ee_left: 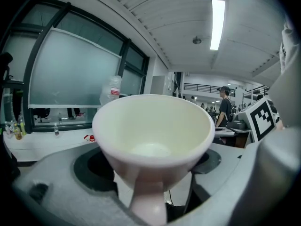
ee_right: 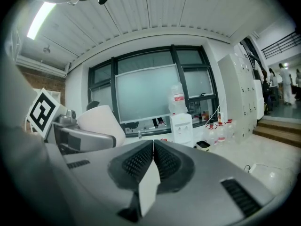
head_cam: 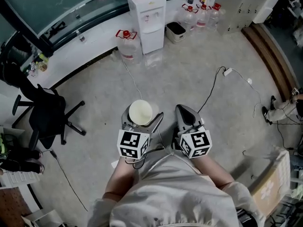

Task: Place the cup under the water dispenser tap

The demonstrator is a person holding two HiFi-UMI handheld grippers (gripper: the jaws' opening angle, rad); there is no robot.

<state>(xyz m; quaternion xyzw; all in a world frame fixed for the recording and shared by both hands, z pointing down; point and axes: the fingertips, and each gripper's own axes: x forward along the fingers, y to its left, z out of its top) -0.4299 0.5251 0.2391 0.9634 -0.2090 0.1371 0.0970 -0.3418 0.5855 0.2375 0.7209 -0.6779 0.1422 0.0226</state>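
Left tool (head_cam: 141,120) grips the cup (head_cam: 140,111) upright (ready for filling), water dispenser (head_cam: 147,20) at 12 o'clock; right tool (head_cam: 185,112) closed, empty.

I count one cup (head_cam: 140,112) and two claws, the left claw (head_cam: 141,120) and the right claw (head_cam: 185,113), each carrying one marker cube. There is one water dispenser (head_cam: 147,18). Four big water bottles stand on the floor (all red-capped): a lone bottle (head_cam: 127,44) to the dispenser's left and a row of three (head_cam: 203,14) to its right. There is also one office chair (head_cam: 47,117) and one small white bin (head_cam: 175,31).
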